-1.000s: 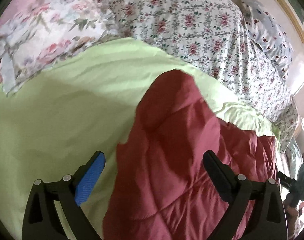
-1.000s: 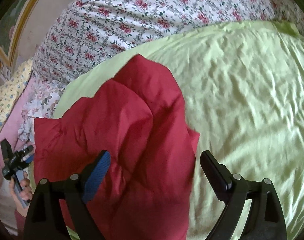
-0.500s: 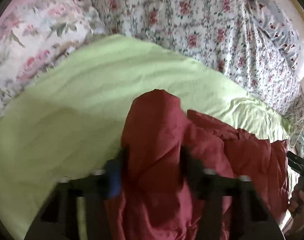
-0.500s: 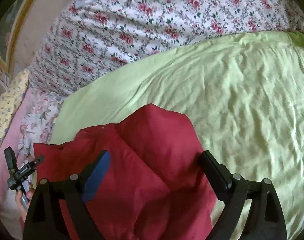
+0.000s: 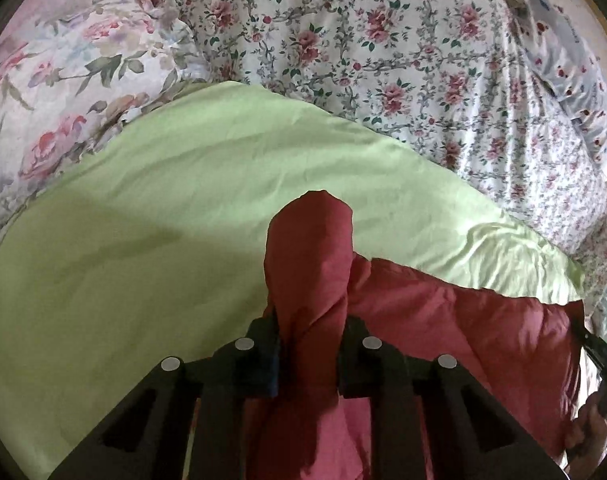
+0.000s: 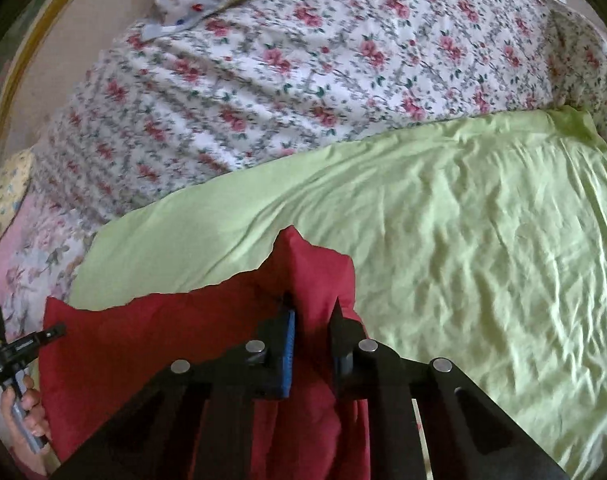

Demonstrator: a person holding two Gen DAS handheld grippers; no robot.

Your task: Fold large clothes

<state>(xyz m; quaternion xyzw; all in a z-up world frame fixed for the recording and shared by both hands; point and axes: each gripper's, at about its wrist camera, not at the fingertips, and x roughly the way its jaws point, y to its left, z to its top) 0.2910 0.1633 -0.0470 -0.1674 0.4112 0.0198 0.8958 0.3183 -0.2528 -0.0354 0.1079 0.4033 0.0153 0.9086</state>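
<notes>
Left wrist view: our left gripper [image 5: 309, 354] has just closed, jaws clamping a bunched corner of the red garment [image 5: 443, 332], which lies at the near edge of the green sheet [image 5: 163, 220] on the floral bedspread [image 5: 383, 60].

Right wrist view: our right gripper [image 6: 313, 350] has just closed too, clenched on another red garment [image 6: 143, 340] corner, near left of the green sheet [image 6: 463, 240]; the left gripper [image 6: 11, 350] shows far left.
</notes>
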